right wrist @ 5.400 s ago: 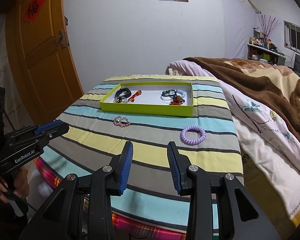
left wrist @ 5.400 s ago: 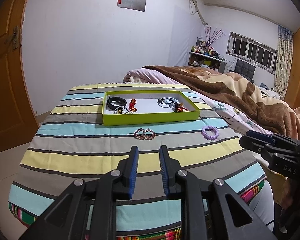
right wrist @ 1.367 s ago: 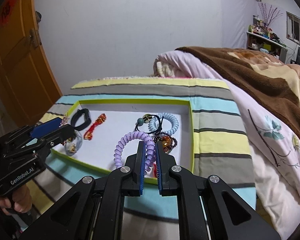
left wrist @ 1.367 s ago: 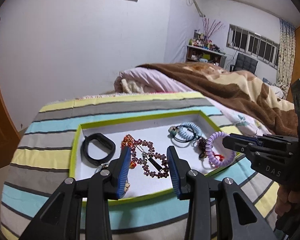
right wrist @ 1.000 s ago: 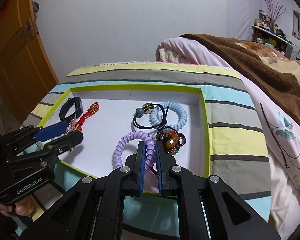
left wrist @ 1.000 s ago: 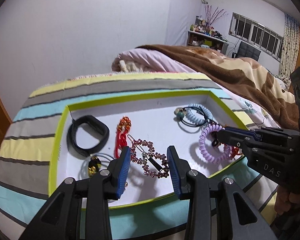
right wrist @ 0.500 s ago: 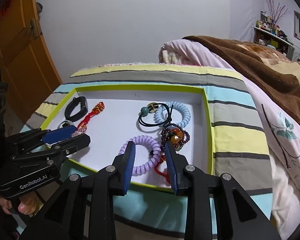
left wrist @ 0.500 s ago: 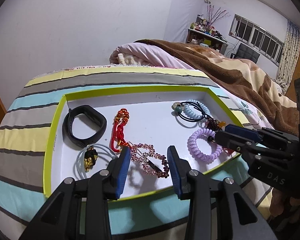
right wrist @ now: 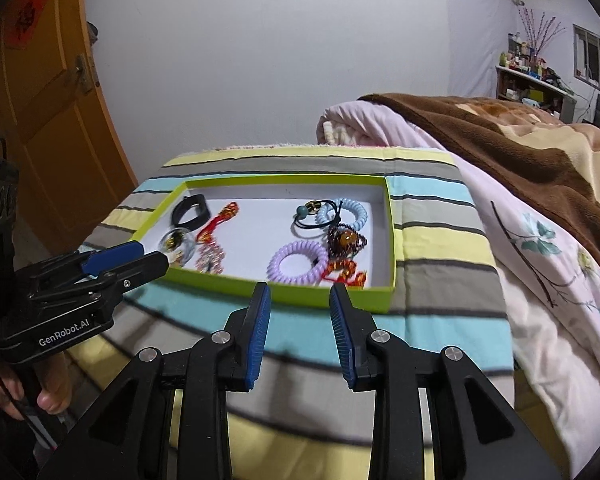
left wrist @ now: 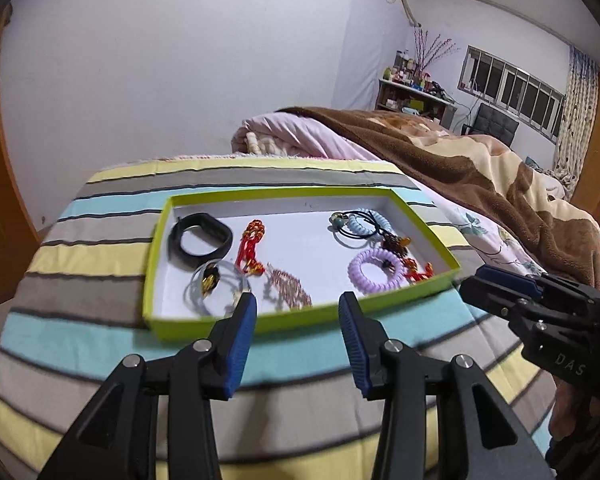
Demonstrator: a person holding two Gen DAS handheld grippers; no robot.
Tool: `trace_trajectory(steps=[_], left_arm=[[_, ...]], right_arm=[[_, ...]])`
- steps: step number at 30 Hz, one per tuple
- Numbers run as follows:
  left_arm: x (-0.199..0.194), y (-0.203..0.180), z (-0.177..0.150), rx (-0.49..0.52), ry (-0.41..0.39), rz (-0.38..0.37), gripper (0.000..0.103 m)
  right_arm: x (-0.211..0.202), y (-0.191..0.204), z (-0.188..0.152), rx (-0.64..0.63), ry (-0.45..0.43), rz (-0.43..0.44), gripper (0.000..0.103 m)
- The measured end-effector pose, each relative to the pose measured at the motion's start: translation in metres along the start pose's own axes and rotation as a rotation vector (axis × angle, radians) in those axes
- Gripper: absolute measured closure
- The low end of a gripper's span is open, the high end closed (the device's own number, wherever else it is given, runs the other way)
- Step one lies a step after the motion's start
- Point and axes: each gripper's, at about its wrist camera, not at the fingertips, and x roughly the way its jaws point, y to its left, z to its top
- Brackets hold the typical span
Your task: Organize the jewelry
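Note:
A lime green tray sits on the striped cloth and holds all the jewelry. A purple coil hair tie lies at its front right, and a pink rhinestone clip at its front middle. Also inside are a black band, a red cord charm, a clear bangle, a pale blue coil tie and an amber bead bracelet. My left gripper hovers before the tray's front wall, its jaws opening and empty. My right gripper stands open and empty at the front right corner.
The striped cloth covers a small table whose edges drop off at the left and front. A bed with a brown blanket runs along the right side. An orange door stands at the left. A hand grips the left gripper's handle.
My right gripper let go of the purple hair tie in the tray and opened. Both grippers drew back and upward from the tray. The left jaws spread wider, leaving the clip behind.

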Motion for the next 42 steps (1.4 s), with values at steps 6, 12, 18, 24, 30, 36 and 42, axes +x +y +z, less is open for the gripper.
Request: trace_trajectory(steps=[6,12,18,24,30,36,42], left_arm=[[-0.039,-0.006,-0.02,-0.017,-0.039,0.04,0.059],[-0.074,-0.009,-0.04,-0.023,-0.081,0.079,0.059],[-0.099,-0.01,-0.062,-0.025,-0.096,0.115,0.059],[-0.114,-0.01,-0.078,-0.04,-0.098,0.143,0.059],[-0.118,-0.018,-0.085,-0.019,-0.097,0.153,0.059],[-0.119,-0.021,-0.088,-0.014,-0.098,0.156,0.059],[-0.117,-0.024,-0.089,-0.011,-0.092,0.162,0.059]], right_arm=[[-0.036,0.019,-0.021,-0.028,-0.038,-0.008,0.072],[-0.065,0.032,-0.042,-0.034,-0.06,-0.018,0.072],[-0.087,0.043,-0.063,-0.036,-0.069,-0.034,0.071],[-0.103,0.053,-0.078,-0.058,-0.078,-0.047,0.071],[-0.108,0.056,-0.084,-0.06,-0.074,-0.046,0.071],[-0.109,0.057,-0.086,-0.062,-0.074,-0.044,0.071],[-0.107,0.056,-0.086,-0.06,-0.069,-0.044,0.071]])
